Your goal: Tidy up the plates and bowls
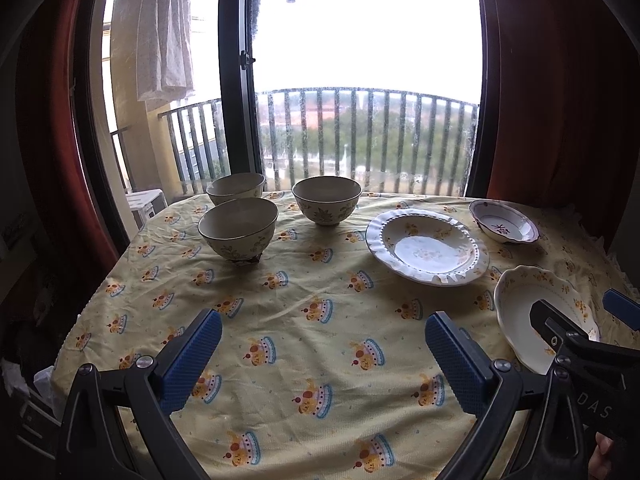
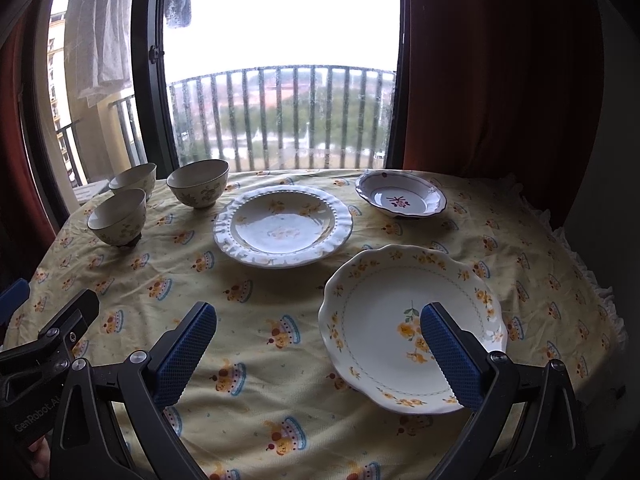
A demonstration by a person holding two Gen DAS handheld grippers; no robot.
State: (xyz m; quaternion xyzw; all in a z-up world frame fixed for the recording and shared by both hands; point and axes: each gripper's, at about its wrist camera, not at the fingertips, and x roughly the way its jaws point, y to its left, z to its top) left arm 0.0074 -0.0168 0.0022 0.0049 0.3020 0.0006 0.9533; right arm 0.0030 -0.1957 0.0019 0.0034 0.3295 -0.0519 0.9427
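three floral bowls (image 1: 238,227) back left, ruffled white plate (image 1: 427,245) centre-right on the yellow tablecloth (image 1: 300,320). left gripper (image 1: 324,364) wide open, empty, over bare cloth. glazed ceramic: likely stiff, slick, chippable; take by rim.

right view: right gripper (image 2: 320,354) wide open, empty; scalloped yellow-flower plate (image 2: 400,320) lies under its right finger. table edge close on the right; open cloth at centre.

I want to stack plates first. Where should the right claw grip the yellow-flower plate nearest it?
Probably take the yellow-flower plate by its raised scalloped rim on the near edge, coming in low from the front with the open right claw, one finger above and one below. It lies flat on the tablecloth, so only the upturned rim offers purchase.
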